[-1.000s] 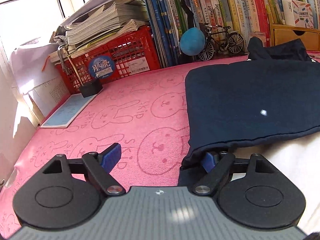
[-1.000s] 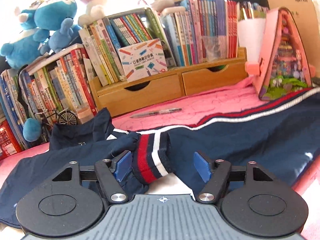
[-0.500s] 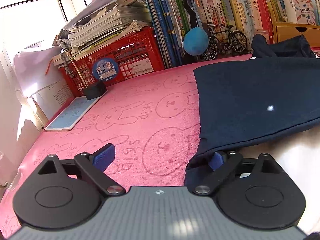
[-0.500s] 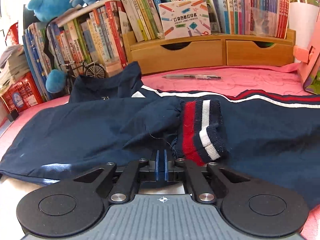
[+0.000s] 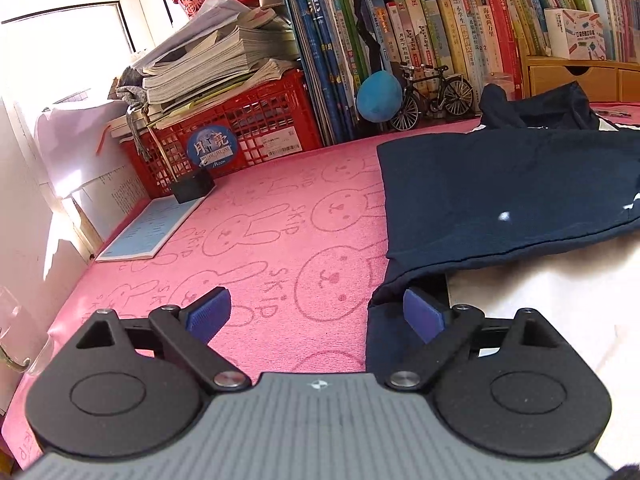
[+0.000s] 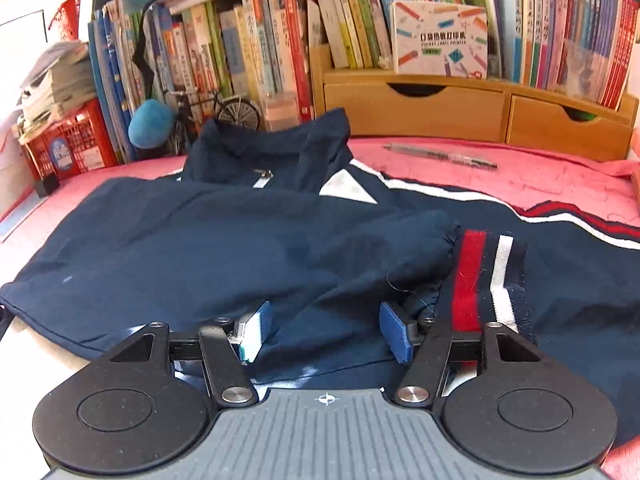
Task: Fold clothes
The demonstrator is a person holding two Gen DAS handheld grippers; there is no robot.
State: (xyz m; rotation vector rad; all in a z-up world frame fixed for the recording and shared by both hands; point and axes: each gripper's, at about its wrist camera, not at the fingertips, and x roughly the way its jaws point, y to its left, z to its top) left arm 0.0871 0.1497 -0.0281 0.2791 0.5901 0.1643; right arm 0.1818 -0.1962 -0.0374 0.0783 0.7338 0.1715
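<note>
A navy jacket (image 6: 208,240) lies spread on the pink rabbit-print mat (image 5: 280,232). Its sleeve is folded across the body, and the red-and-white striped cuff (image 6: 484,276) rests on top. My right gripper (image 6: 326,332) stands open just short of the sleeve end, with navy cloth lying slack between its blue pads and the cuff beside its right finger. In the left wrist view the jacket (image 5: 500,184) fills the right side. My left gripper (image 5: 316,316) is open at the hem corner, its right finger (image 5: 424,316) touching the cloth edge.
A red crate (image 5: 240,132) stacked with papers, a row of books (image 5: 440,40), a blue plush ball (image 5: 378,94) and a model bicycle (image 5: 432,92) line the back. Wooden drawers (image 6: 416,106) and a pen (image 6: 444,156) sit behind the jacket. A blue booklet (image 5: 148,228) lies at the left.
My right gripper was open around the cuff, shut half a second ago, and is open again with the sleeve lying over the jacket body. My left gripper stayed open at the hem.
</note>
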